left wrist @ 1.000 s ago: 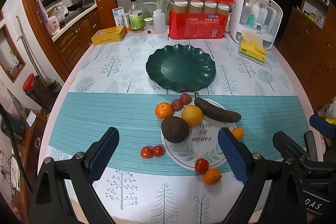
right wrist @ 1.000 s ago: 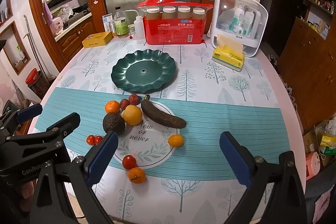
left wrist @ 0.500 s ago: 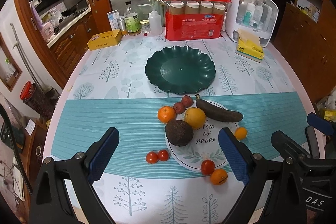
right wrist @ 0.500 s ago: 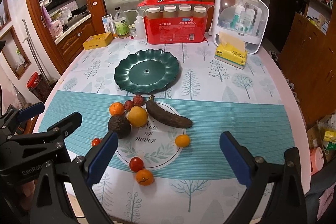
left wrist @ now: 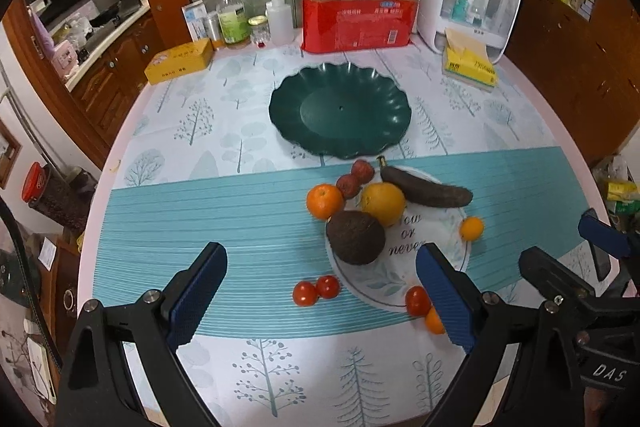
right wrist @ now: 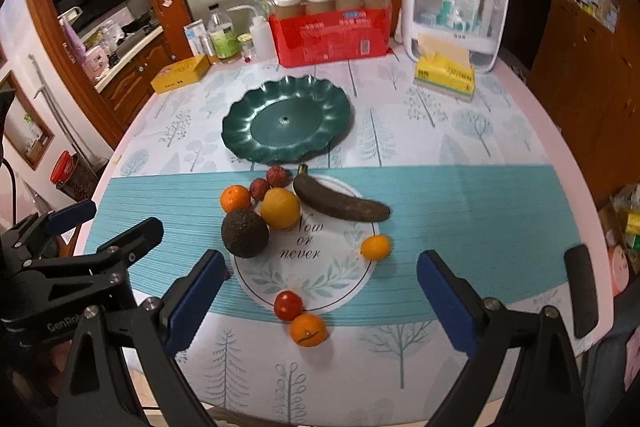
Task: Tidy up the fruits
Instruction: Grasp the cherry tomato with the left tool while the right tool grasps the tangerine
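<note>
Jaws of the left gripper and the right gripper both stand wide apart and hold nothing, above the near edge of the bench. Ahead of them, left to right, the loose fruits cluster: two cherry tomatoes, an avocado, an orange and a dark banana, with the empty green plate beyond. Likely risks: round fruits touching one another may roll off when one is nudged, and the soft banana may bruise under a hard squeeze.
</note>
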